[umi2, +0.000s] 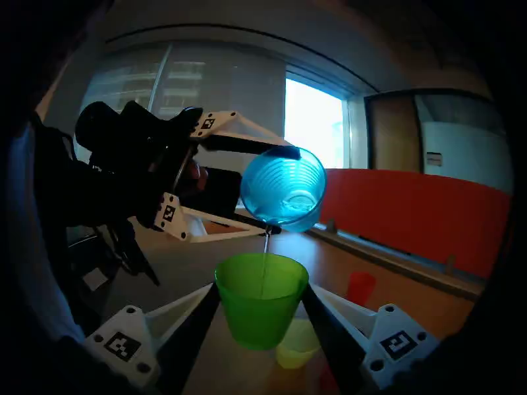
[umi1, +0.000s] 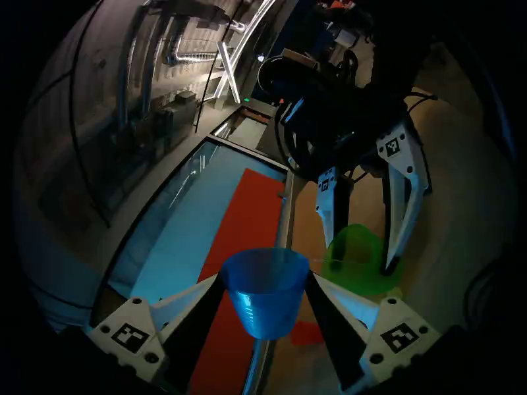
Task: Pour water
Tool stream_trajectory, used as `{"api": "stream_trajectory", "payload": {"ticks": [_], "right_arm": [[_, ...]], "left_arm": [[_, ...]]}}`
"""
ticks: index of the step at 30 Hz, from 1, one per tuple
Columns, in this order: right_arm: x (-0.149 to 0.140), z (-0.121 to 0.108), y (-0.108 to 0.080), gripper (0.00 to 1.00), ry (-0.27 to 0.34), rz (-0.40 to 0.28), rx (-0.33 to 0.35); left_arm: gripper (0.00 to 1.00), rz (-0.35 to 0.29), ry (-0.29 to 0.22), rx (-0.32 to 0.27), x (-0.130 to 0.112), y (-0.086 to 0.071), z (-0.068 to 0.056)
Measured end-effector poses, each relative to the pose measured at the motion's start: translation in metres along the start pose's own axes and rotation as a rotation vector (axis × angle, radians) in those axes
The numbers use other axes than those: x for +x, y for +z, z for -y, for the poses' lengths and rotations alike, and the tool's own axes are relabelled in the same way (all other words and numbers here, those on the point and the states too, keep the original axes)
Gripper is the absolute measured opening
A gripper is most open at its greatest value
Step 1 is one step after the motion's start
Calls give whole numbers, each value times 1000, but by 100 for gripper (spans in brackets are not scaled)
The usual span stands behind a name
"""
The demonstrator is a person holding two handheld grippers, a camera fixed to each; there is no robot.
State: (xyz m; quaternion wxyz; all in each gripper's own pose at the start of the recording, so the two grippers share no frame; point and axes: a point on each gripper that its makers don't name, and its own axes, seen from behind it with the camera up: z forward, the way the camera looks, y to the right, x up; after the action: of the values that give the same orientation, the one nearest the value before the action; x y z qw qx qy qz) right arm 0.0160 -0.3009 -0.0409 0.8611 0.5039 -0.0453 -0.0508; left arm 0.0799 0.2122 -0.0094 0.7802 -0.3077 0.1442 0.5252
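Note:
My left gripper (umi1: 267, 299) is shut on a blue translucent cup (umi1: 265, 296), tipped so its mouth faces away. In the right gripper view that blue cup (umi2: 284, 187) hangs tilted above a green cup (umi2: 261, 299), and a thin stream of water (umi2: 265, 253) falls from its rim into the green one. My right gripper (umi2: 261, 309) is shut on the green cup, holding it upright above the table. In the left gripper view the right gripper (umi1: 365, 247) and the green cup (umi1: 359, 260) show just beyond the blue cup.
A wooden table (umi2: 369, 276) lies below, with a yellow cup (umi2: 296, 345) under the green one and a small red cup (umi2: 360, 286) farther right. An orange partition (umi2: 421, 210) runs along the table's far edge. A person's dark sleeve (umi2: 92, 191) holds the left gripper.

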Motion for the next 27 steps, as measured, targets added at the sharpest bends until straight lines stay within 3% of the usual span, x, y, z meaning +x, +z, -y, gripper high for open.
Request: {"api": "stream_trajectory", "payload": {"ticks": [27], "right_arm": [[3,2,-3,90,-6,-5,0]], "left_arm": [[86,2,25,5,1,-1,1]]}}
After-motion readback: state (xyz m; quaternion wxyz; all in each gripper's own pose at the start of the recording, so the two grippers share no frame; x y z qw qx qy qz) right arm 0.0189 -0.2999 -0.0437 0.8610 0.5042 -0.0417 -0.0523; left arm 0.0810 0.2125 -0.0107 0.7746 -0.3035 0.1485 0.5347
